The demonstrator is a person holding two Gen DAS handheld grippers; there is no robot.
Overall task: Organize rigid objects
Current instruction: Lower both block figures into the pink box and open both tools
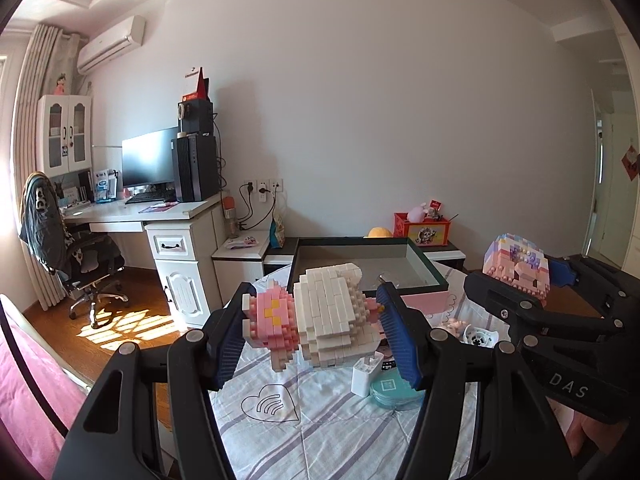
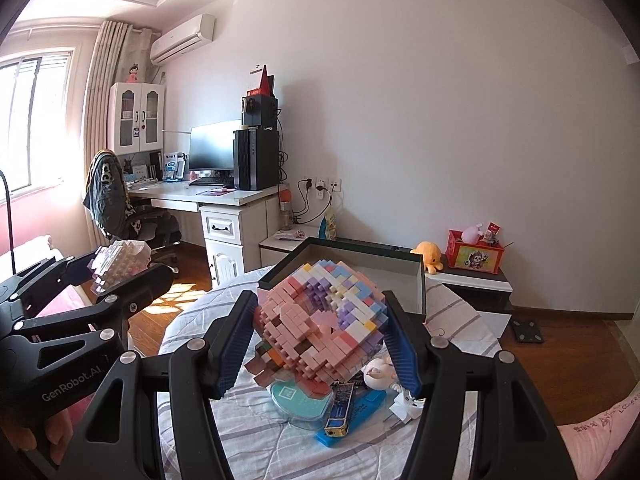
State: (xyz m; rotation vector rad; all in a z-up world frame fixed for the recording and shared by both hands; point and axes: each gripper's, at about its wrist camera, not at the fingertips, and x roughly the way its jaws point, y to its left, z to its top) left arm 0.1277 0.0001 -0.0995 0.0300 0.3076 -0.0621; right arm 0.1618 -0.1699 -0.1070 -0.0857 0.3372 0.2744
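My left gripper is shut on a white and pink brick-built figure and holds it in the air above the striped cloth table. My right gripper is shut on a round pink and pastel brick-built figure, also held above the table. Each gripper shows in the other view: the right gripper with its figure at the right, the left gripper with its figure at the left. A dark open box stands at the table's far side, just beyond both figures.
On the table lie a white charger, a teal round case, a blue lighter, a blue flat item and small white toys. A desk, office chair and low cabinet with a red box stand behind.
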